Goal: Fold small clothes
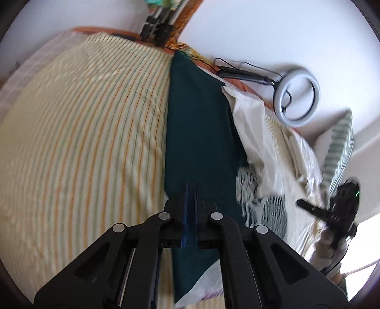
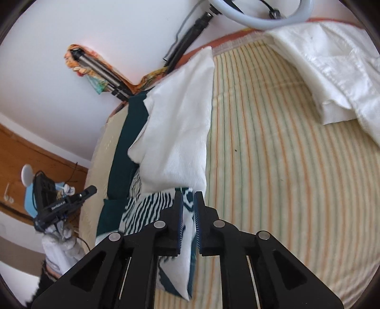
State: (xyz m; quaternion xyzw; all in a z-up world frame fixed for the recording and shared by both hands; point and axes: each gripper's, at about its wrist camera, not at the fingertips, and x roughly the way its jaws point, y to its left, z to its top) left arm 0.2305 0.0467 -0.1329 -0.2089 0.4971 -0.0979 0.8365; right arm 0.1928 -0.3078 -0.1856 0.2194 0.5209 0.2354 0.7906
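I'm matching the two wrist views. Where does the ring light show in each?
Left wrist: ring light upper right, whole, against the white wall.
Right wrist: ring light at the top edge, only its lower arc.
Shared landmark: dark green cloth.

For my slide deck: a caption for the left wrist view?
Left gripper clamps dark green cloth over the striped bedsheet.

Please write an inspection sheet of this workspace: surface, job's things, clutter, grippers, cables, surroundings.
Surface: striped sheet, lightly wrinkled.
Job's things: dark green garment, lifted; white cloth with a green-and-white patterned part.
Clutter: white shirt, unfolded, far corner.
Grippers: left gripper shut on the dark green garment; right gripper shut on the white cloth.
Cables: black cable by the ring light.
Surroundings: white wall; tripod legs.
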